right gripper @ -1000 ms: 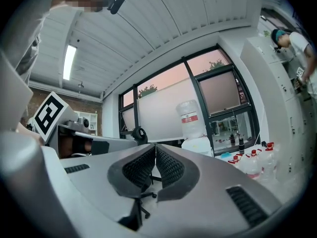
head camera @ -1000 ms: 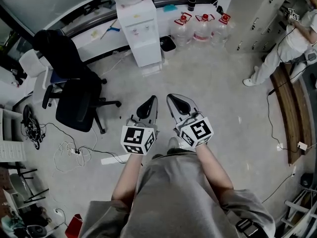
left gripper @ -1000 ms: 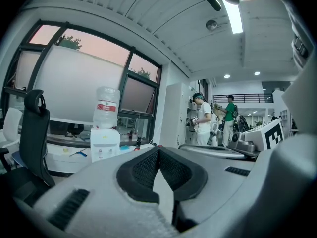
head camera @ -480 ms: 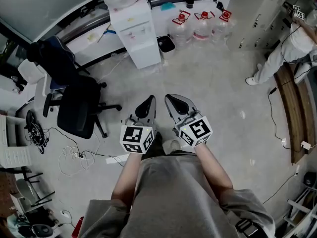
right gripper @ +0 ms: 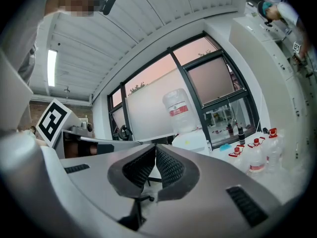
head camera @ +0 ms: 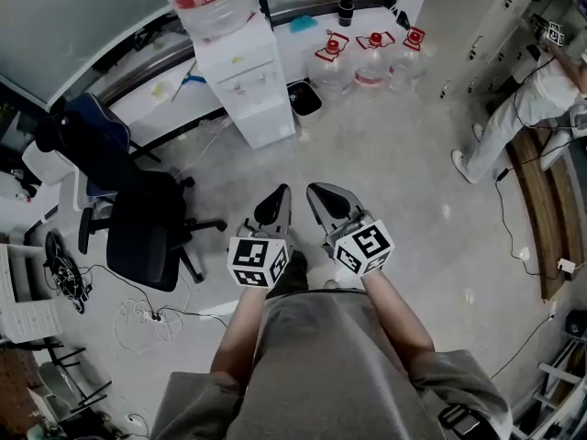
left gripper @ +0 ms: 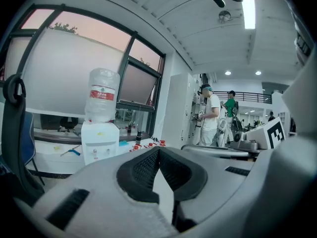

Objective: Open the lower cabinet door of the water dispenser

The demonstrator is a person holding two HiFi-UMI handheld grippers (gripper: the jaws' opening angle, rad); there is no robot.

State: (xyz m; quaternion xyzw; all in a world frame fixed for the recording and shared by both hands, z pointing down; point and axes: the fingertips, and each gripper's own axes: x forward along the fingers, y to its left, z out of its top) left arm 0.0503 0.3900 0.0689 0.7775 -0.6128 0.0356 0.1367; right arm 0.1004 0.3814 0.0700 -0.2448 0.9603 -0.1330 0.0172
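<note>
Black office chair (head camera: 142,232), three water jugs (head camera: 371,60), floor cables (head camera: 138,319)

Pale glossy floor (head camera: 394,172), black office chair (head camera: 145,232), dark-framed windows (left gripper: 141,86), ceiling strip light (left gripper: 249,11)

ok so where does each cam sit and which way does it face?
Head view: on the person's head, facing steeply down at the floor; shows forearms, grey-clad torso, left hand-held gripper and right hand-held gripper.
Left gripper view: on the left hand-held gripper, facing forward along its shut jaws; right hand-held gripper at right edge.
Right gripper view: on the right hand-held gripper, facing forward along its shut jaws; left hand-held gripper at left edge.
Shared: all three show the white water dispenser with clear bottle ahead.
</note>
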